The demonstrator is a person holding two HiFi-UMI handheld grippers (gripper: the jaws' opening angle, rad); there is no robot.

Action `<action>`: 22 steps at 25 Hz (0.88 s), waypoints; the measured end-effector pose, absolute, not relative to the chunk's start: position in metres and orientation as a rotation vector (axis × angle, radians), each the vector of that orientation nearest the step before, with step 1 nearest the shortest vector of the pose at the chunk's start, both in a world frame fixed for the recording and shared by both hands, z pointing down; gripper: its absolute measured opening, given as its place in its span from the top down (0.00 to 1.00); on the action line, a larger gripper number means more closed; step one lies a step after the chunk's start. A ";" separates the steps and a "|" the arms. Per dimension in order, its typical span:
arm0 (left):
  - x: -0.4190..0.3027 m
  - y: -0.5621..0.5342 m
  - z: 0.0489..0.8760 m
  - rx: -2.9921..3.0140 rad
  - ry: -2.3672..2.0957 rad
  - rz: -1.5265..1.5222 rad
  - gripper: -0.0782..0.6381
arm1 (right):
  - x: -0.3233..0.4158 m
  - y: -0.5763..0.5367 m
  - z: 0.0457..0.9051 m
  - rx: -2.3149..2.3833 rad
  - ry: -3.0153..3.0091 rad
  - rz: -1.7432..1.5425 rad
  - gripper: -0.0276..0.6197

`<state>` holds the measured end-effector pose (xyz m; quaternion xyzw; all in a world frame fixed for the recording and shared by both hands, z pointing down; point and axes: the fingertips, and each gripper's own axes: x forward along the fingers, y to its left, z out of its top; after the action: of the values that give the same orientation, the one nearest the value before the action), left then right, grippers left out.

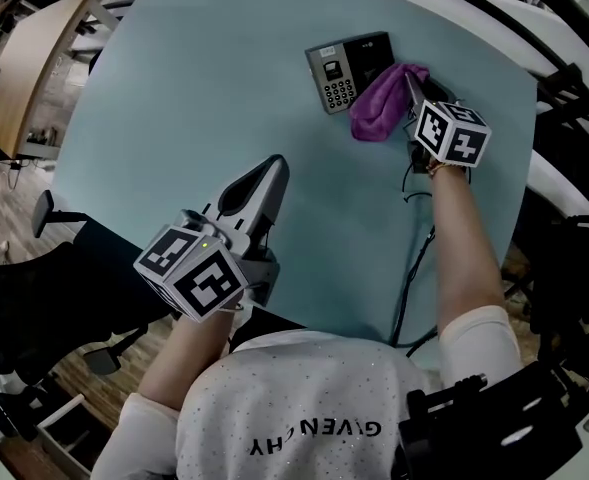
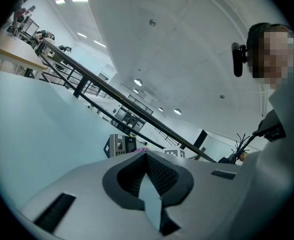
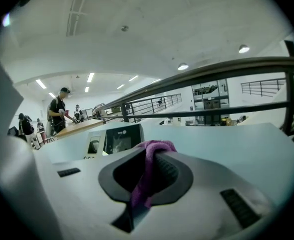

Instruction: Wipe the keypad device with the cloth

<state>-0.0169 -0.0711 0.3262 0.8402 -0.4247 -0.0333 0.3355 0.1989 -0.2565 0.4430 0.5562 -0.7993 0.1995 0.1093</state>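
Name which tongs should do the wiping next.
Right. The right tongs are shut on the purple cloth, which lies against the keypad device. The left tongs are empty and far short of it.

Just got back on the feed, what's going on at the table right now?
A person is working with a gripper in each hand over a pale blue table. The right gripper is shut on a purple cloth, and the cloth sits bunched against the right side of the keypad device at the far end. The left gripper is nearer the person, jaws together with nothing in them, well clear of the device.
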 end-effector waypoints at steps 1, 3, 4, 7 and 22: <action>-0.018 -0.070 0.326 2.190 -1.113 -0.088 0.88 | 0.202 -0.255 0.440 1.668 -2.335 0.560 0.91; -0.019 -0.067 0.324 2.188 -1.124 -0.098 0.88 | 0.196 -0.250 0.430 1.683 -2.361 0.512 0.91; -0.019 -0.066 0.323 2.188 -1.128 -0.104 0.88 | 0.188 -0.246 0.424 1.663 -2.392 0.494 0.91; -0.015 -0.061 0.319 2.192 -1.130 -0.114 0.88 | 0.155 -0.236 0.414 1.545 -2.479 0.454 0.91; -0.029 -0.039 0.327 2.148 -1.173 -0.109 0.88 | 0.025 -0.192 0.427 0.991 -2.626 0.255 0.91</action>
<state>-0.0286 -0.0391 0.3269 0.8249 -0.4506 -0.0417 0.3389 0.0249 -0.1918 0.4266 0.3469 -0.9197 0.0892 0.1609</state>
